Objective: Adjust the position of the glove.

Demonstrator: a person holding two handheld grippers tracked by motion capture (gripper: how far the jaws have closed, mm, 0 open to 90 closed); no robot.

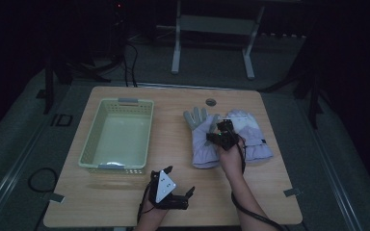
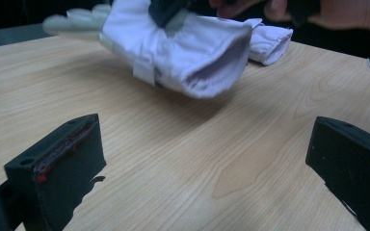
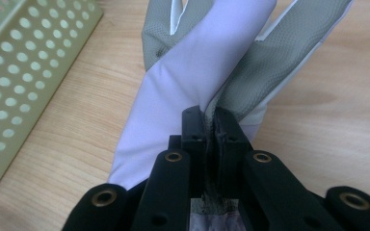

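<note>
Nearest the bottom edge of the high view, left of centre, the left gripper [image 1: 179, 186] is seen resting low over the wooden table [image 1: 120, 197], grey three-cornered plate on top. In the left gripper view its two black jaws are spread wide at the lower left and lower right corners, with just bare wood grain between them, so nothing is held there.

A bit further up, right of centre in the high view, the right gripper [image 1: 221, 126] is held by a hand [image 1: 231, 156] over the gloves. In the right gripper view the jaws are pinched tight together at lower centre, and a fold of the pale lilac glove [image 3: 192, 72] is clamped between them. The glove's grey palm fabric is seen bunched up on the right side of that frame. From the left gripper view the glove's open cuff [image 2: 212, 62] is seen raised a little off the wood in the upper middle, shadow underneath.

A second glove [image 1: 253, 137] is seen just beside it, toward the right, lying flat on the table.

Over in the upper left part of the tabletop, a pale green perforated basket [image 1: 92, 139] is seen, well apart from the gloves. Nothing can be made out inside it.

Beyond the far table edge, a white metal frame [image 1: 176, 53] is seen standing on the dark floor.
</note>
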